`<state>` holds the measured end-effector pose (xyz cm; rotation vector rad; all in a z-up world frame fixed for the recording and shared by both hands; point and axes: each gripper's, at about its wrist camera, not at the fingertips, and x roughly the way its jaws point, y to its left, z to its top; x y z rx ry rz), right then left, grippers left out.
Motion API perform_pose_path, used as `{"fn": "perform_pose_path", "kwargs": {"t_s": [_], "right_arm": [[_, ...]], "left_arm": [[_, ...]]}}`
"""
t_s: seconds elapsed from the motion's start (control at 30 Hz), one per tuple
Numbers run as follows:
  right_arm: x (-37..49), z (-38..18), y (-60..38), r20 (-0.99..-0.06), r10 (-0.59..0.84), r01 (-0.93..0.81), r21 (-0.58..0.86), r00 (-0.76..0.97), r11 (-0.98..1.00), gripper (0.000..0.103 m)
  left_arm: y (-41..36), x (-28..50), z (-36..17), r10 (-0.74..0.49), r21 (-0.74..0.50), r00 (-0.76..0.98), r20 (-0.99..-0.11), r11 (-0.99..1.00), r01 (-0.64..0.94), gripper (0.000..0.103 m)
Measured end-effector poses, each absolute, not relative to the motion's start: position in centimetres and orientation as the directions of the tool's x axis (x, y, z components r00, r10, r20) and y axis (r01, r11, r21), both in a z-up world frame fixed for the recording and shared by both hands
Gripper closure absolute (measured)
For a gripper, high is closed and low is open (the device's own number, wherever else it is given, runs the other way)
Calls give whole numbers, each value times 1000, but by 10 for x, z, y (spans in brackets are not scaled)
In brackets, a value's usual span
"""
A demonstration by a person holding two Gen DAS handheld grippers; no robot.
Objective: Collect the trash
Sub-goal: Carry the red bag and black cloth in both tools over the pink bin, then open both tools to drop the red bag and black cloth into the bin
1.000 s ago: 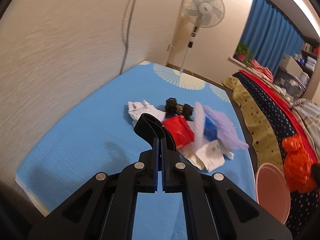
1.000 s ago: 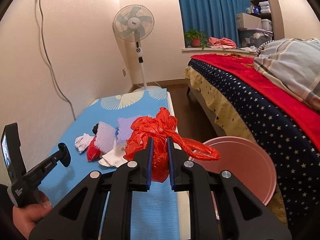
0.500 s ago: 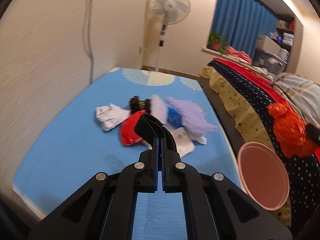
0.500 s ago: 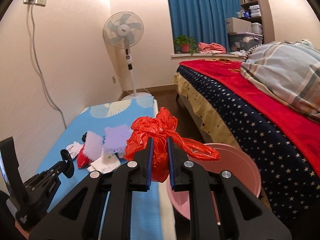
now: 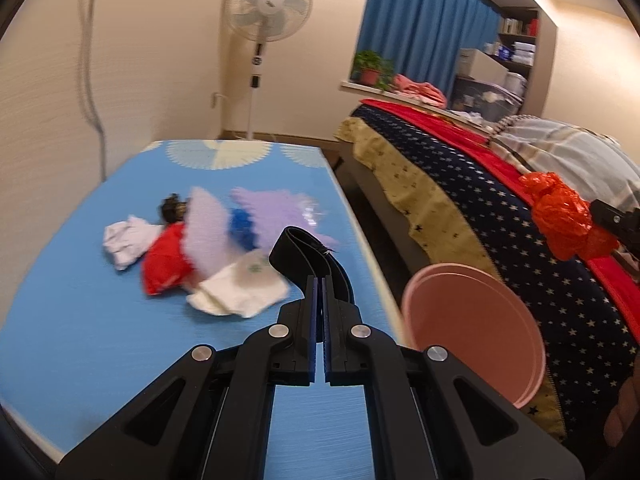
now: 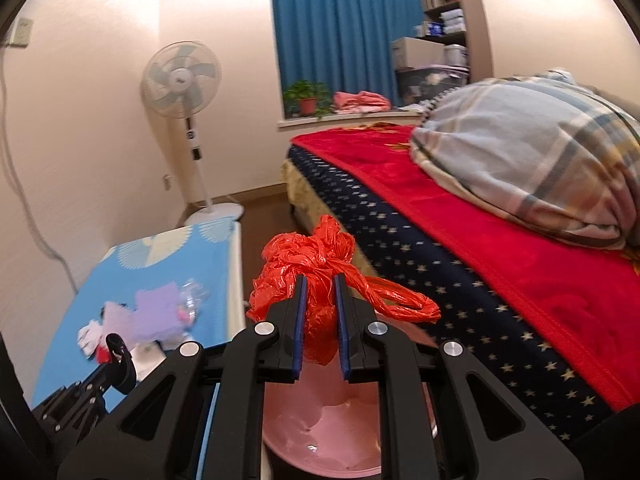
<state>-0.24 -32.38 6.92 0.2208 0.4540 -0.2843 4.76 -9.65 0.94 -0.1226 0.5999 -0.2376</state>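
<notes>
With the right gripper pinching the red bag directly over the pink bin, part its fingers squarely above the bin's middle, while the left gripper, clamped on a black strap, waits beside the bin.

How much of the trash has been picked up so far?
Nothing looks binned yet. The right hand-held gripper holds a red plastic bag above the pink bin; the left hand-held gripper grips a black strap. A pile of scraps remains on the blue table.
</notes>
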Motion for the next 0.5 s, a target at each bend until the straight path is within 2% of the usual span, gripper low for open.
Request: {"fn": "perform_pose_path", "kwargs": {"t_s": [0.2, 0.5], "right_arm": [[4, 64, -343, -487, -279, 380, 122, 828, 917, 89], [14, 45, -359, -559, -268, 403, 131, 784, 906, 89]], "left_arm": [[-131, 52, 4, -351, -224, 762, -545, 936, 272, 101], [-181, 64, -11, -445, -245, 696, -564, 895, 373, 101]]}}
